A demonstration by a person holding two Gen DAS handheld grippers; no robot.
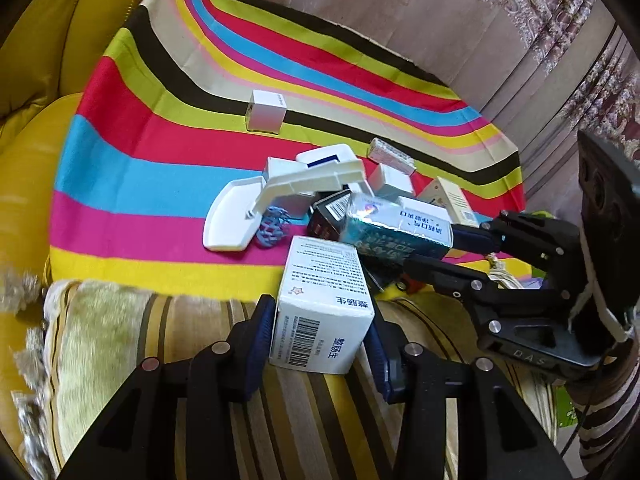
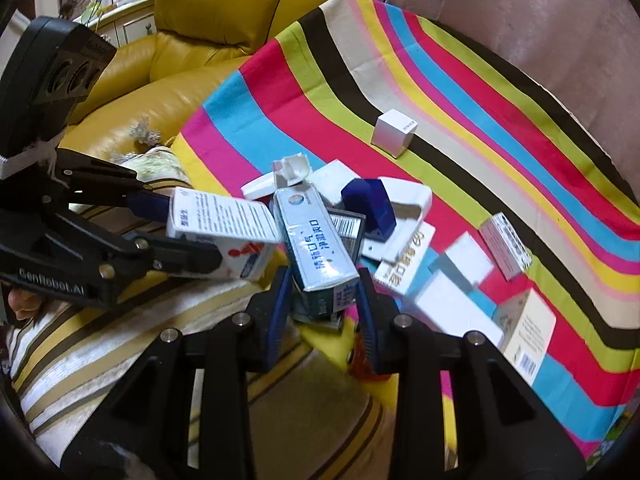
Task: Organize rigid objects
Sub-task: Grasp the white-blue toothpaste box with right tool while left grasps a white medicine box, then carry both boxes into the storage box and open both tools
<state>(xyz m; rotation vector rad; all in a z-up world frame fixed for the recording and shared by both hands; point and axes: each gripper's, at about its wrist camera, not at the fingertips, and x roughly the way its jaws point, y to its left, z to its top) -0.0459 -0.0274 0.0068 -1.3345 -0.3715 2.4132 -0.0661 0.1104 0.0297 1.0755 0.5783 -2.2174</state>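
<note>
My left gripper [image 1: 322,332] is shut on a white medicine box [image 1: 324,304] with a barcode, held above a striped cushion; it also shows in the right wrist view [image 2: 224,226]. My right gripper [image 2: 324,292] is shut on a long teal and white toothpaste box [image 2: 316,248], also seen in the left wrist view [image 1: 396,228]. Both boxes hover at the near edge of a pile of small boxes [image 1: 392,178] and white plastic parts [image 1: 304,184] on a striped cloth [image 1: 160,152].
A lone white cube box [image 1: 266,111] stands farther back on the cloth. A blue item [image 2: 370,206] and a white plastic holder [image 2: 408,208] lie in the pile. A yellow leather sofa [image 1: 44,60] is at the left, and the striped cushion [image 1: 160,344] lies in front.
</note>
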